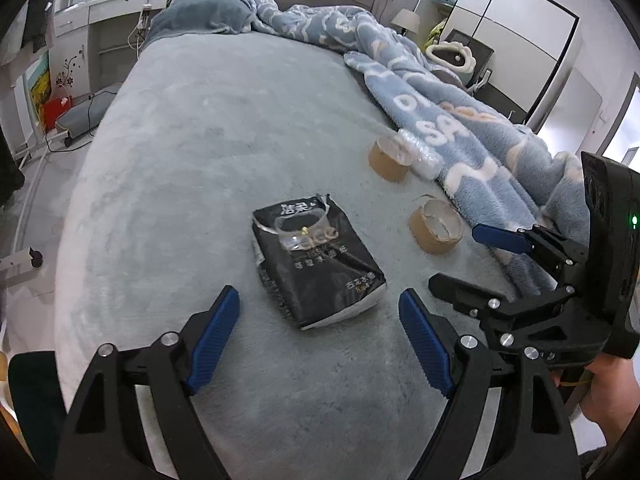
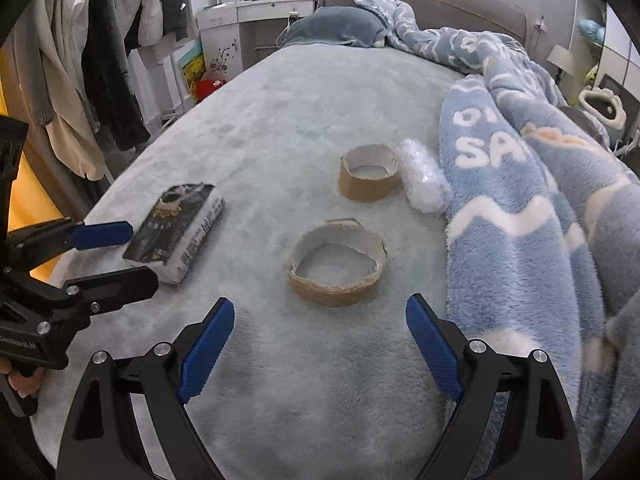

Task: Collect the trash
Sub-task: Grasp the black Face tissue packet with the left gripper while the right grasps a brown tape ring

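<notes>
A black tissue pack [image 1: 318, 266] with a torn top lies on the grey bed [image 1: 224, 128]; it also shows in the right wrist view [image 2: 178, 232]. My left gripper [image 1: 320, 320] is open just in front of it, empty. Two brown cardboard tape cores lie to its right: a near one [image 2: 337, 262] [image 1: 436, 225] and a far one [image 2: 370, 178] [image 1: 390, 159]. A wad of clear bubble wrap [image 2: 424, 182] [image 1: 420, 154] rests beside the far core. My right gripper [image 2: 320, 332] is open just short of the near core, empty.
A blue and white fleece blanket [image 2: 532, 200] is heaped along the bed's right side. A pillow [image 2: 340, 26] lies at the headboard. Clothes [image 2: 80, 60] hang to the left of the bed. A white desk [image 2: 256, 16] stands beyond.
</notes>
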### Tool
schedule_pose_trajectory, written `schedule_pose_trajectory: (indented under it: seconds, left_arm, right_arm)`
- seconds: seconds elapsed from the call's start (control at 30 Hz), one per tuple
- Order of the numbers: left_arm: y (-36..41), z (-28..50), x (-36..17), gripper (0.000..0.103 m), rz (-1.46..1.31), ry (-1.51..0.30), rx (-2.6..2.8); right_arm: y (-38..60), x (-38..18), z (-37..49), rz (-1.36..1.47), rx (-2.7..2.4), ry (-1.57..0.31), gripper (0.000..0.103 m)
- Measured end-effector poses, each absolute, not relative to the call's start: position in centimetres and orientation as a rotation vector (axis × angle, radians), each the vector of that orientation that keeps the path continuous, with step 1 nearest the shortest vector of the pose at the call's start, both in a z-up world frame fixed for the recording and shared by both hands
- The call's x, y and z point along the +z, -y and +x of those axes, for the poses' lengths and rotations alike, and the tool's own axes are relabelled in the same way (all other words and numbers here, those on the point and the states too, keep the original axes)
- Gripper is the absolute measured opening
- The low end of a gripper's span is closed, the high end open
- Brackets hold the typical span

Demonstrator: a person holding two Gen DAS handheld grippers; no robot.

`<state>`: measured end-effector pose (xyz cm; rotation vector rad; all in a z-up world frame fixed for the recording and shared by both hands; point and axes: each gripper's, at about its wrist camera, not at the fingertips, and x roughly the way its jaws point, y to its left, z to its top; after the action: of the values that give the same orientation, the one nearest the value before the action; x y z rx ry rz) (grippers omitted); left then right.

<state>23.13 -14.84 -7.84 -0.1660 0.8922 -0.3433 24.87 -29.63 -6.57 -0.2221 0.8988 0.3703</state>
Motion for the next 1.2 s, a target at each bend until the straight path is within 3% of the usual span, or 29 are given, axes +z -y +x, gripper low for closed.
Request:
schedule_pose_trajectory:
  seconds: [0.3, 0.63, 0.9, 1.2]
  left_arm:
    - [15.5, 24.8, -8.2, 0.084, -0.194, -0.903, -0.305]
    - [15.1, 25.2, -7.9, 0.061, -0.211, -0.887, -0.315]
    - [14.4, 24.6, -6.7, 0.059, -0.211, -0.846, -0.329]
    - [12.7, 22.6, -5.4, 0.059, -0.182, -0.803, -0.348]
  right_arm:
    - [30.5, -7.5, 25.7, -0.180, 0.386, -0.895, 0.089]
    - [31.1, -7.2, 26.6, -0.129, 0.376, -0.878, 0.089]
    - [30.9, -7.0, 27.3, -0.119, 0.366, -0.880, 0.088]
    - [30.5, -6.5, 28.1, -0.104, 0.353, -0.875, 0.073]
